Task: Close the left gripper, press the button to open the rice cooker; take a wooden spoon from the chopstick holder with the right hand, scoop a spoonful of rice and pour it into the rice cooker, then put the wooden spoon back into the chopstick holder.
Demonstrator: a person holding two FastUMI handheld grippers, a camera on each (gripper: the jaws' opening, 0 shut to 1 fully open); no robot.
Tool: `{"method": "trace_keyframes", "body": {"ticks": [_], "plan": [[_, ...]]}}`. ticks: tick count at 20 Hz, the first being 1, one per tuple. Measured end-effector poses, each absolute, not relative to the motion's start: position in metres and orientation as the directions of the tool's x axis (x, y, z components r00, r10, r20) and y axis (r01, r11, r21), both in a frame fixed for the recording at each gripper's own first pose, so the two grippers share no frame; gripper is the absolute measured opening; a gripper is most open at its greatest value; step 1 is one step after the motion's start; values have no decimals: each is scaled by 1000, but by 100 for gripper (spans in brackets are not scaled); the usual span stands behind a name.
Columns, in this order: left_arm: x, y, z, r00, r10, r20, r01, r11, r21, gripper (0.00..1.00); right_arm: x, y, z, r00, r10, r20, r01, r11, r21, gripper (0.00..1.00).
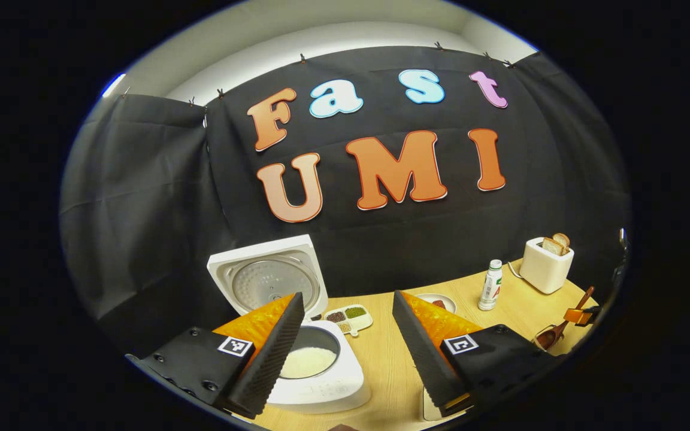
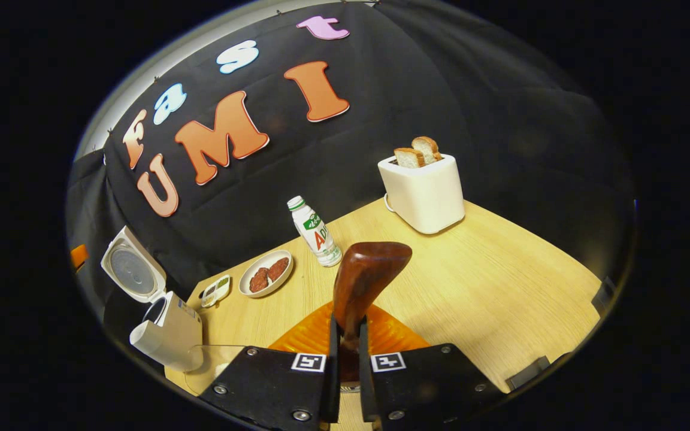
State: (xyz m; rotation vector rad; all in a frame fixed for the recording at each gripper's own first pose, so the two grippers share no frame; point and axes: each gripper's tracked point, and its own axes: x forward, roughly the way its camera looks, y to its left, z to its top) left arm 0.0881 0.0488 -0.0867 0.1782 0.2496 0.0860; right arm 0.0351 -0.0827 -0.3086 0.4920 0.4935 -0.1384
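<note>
Left gripper view
Pose: the left gripper (image 1: 348, 305) is held above the table (image 1: 390, 365), aimed across it toward the wall, just right of the cooker (image 1: 315, 371).
Jaws: spread wide, nothing held or touched.
Cooker: seen at lower left with its lid (image 1: 268, 276) raised upright; white rice (image 1: 308, 362) lies in the pot.
Other gripper: the right gripper (image 1: 578, 315) is glimpsed at the far right edge, with the spoon (image 1: 560, 326) gripped and its bowl hanging low over the table.
Seen here: a divided dish (image 1: 349, 318) of grains behind the cooker, a plate (image 1: 438, 301), a bottle (image 1: 490, 285), and a toaster (image 1: 545, 263) with bread.

Right gripper view
Pose: the right gripper (image 2: 345, 326) is held over the table's middle, tilted, aimed toward the bottle (image 2: 315, 231).
Jaws: clenched on the spoon's handle; the bowl of the spoon (image 2: 366, 281) sticks up and forward. Whether rice is carried cannot be told.
Cooker: the cooker (image 2: 168, 332) is seen far left, lid (image 2: 132, 272) up, well apart from the spoon.
Seen here: food on the plate (image 2: 266, 273), the toaster (image 2: 423, 188) closer, and a clear edge near the cooker's base that cannot be identified.
</note>
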Motion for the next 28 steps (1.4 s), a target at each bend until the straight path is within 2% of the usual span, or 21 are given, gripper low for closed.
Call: {"method": "trace_keyframes", "body": {"ticks": [3, 7, 9, 10, 11, 12, 16, 20, 28], "plan": [[102, 70, -75, 967, 128, -222, -97, 984, 146, 100, 31, -78, -325, 848, 4, -530, 265, 863, 430, 18], [122, 113, -50, 968, 176, -182, -160, 982, 99, 100, 32, -84, -317, 856, -12, -517, 278, 854, 440, 24], [136, 130, -44, 968, 176, -180, -166, 983, 73, 96, 28, -89, -316, 842, -23, -539, 296, 856, 425, 41], [144, 136, -40, 968, 165, -187, -163, 986, 24, 100, 25, -94, -314, 836, -40, -548, 310, 858, 411, 58], [150, 143, -33, 969, 151, -196, -160, 987, -27, 96, 24, -101, -305, 841, -62, -538, 317, 862, 396, 65], [158, 153, -27, 967, 151, -204, -166, 985, -55, 100, 21, -108, -294, 846, -87, -526, 322, 870, 373, 76], [198, 195, -9, 959, 159, -235, -187, 977, -102, 98, 6, -129, -252, 860, -163, -483, 326, 904, 275, 95], [244, 231, -7, 945, 181, -271, -216, 970, -108, 98, -2, -136, -195, 888, -214, -407, 325, 919, 226, 95], [314, 278, -76, 821, 254, -511, -323, 945, -49, 98, -16, -140, -116, 916, -270, -298, 327, 931, 160, 95]]}}
